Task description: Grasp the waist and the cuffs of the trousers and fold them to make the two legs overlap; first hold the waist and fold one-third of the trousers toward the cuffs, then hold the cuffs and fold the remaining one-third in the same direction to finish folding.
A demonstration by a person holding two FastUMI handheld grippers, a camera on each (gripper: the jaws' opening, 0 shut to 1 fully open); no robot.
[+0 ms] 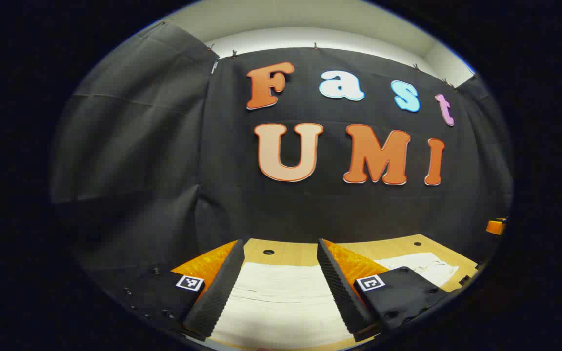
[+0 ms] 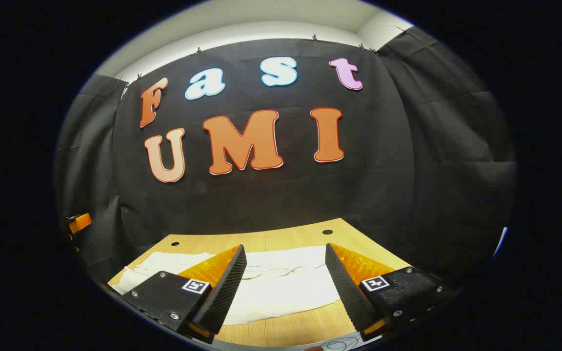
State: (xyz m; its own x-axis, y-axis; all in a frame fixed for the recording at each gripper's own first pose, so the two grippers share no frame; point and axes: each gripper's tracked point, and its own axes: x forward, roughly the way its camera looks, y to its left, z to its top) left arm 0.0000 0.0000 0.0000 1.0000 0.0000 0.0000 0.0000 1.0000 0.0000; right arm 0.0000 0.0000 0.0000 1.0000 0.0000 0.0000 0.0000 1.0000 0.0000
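- Both tongs, left (image 1: 277, 287) and right (image 2: 286, 287), hung spread above the counter (image 2: 291, 325).
- Between their fingers lay pale trousers (image 1: 281, 302): soft, light, probably limp; hems suit pinching.

Both views were taken low over the table (image 1: 291, 253), faced toward 12 o'clock at the booth wall (image 2: 281, 195). The table and the white trousers (image 2: 281, 282) were shared.

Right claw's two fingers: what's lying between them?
In the right gripper view, white trousers on the wooden table lie between the open right claw's fingers.
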